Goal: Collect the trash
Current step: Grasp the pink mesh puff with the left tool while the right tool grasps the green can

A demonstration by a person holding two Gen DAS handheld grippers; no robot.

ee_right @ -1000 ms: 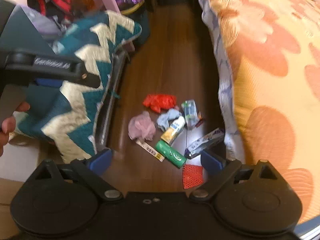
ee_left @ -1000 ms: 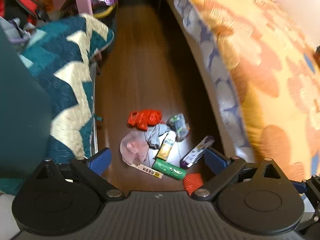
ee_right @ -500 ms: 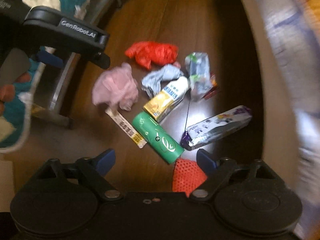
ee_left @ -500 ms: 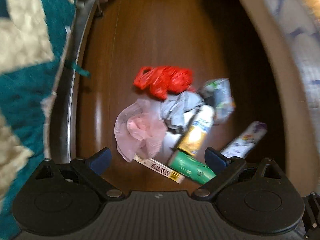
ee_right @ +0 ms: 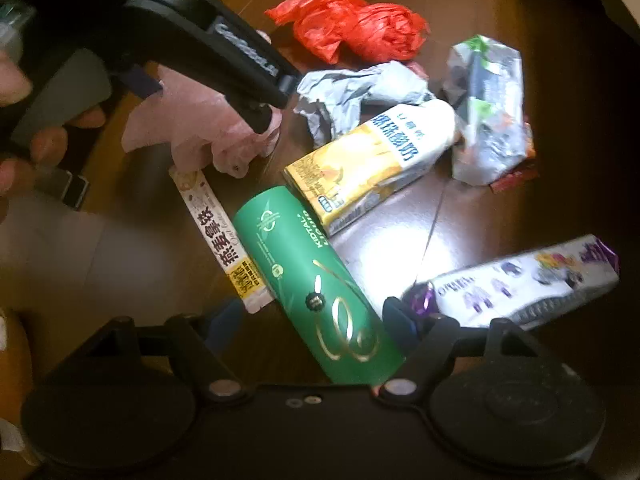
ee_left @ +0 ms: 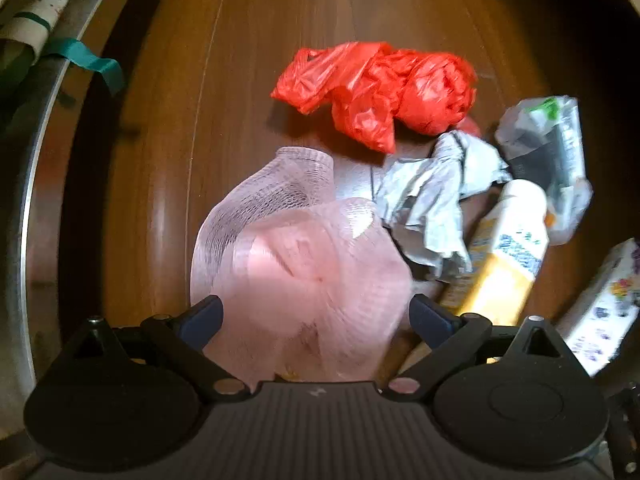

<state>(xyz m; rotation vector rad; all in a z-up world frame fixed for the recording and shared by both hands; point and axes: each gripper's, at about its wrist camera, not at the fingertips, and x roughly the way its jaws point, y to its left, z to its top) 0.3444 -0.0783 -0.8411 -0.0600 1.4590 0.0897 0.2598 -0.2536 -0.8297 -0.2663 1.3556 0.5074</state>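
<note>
Trash lies in a heap on the brown wood floor. A pink foam net sits between the fingers of my left gripper, which stands open around it and points straight down. From the right wrist view, the left gripper is on that pink net. A green tube-shaped box lies slanted between the fingers of my right gripper, whose jaws are closing; a gap still shows on the left side of the box.
Around them lie a red plastic bag, crumpled grey paper, a yellow drink carton, a silvery wrapper, a white and purple packet and an oat sachet. A metal bed rail runs along the left. A person's hand holds the left gripper.
Both grippers have dropped steeply toward the floor. The left now straddles the pink net, the right the green box. The right jaws have narrowed.
</note>
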